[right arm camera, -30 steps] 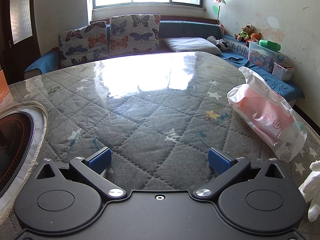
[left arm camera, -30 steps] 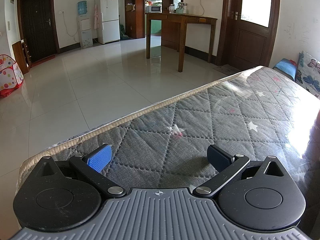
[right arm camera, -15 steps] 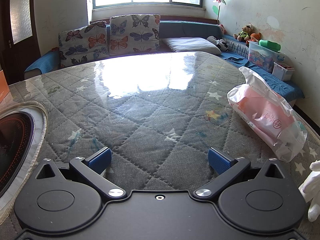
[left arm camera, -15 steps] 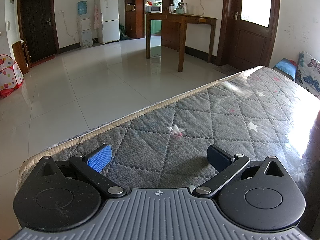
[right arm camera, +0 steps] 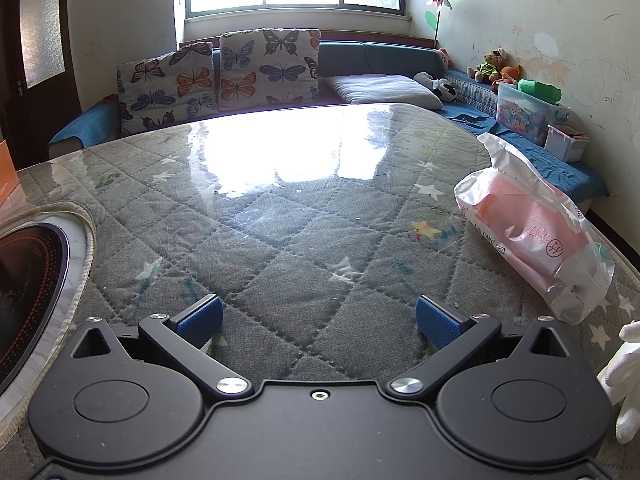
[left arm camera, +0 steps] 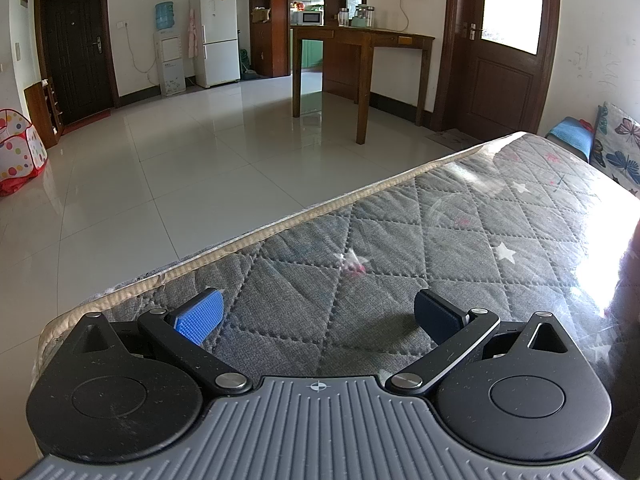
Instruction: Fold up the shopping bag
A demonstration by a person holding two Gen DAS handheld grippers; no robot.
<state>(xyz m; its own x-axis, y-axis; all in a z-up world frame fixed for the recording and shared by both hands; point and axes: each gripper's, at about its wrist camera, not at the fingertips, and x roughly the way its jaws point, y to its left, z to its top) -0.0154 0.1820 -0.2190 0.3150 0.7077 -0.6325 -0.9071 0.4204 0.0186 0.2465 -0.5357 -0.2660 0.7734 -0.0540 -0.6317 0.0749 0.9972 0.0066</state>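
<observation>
A crumpled white and pink plastic shopping bag (right arm camera: 532, 228) lies on the grey quilted table top (right arm camera: 280, 248) at the right of the right wrist view, well ahead and to the right of my right gripper (right arm camera: 318, 316). That gripper rests low over the quilt, open, with nothing between its blue pads. My left gripper (left arm camera: 318, 314) is open too, over the quilted surface (left arm camera: 460, 240) near its left edge. The bag does not show in the left wrist view.
A round black cooktop (right arm camera: 28, 276) is set into the table at the left. A white-gloved hand (right arm camera: 624, 380) shows at the right edge. Butterfly cushions (right arm camera: 224, 76) and a bench stand behind. The table edge (left arm camera: 280, 232) drops to a tiled floor (left arm camera: 180, 168).
</observation>
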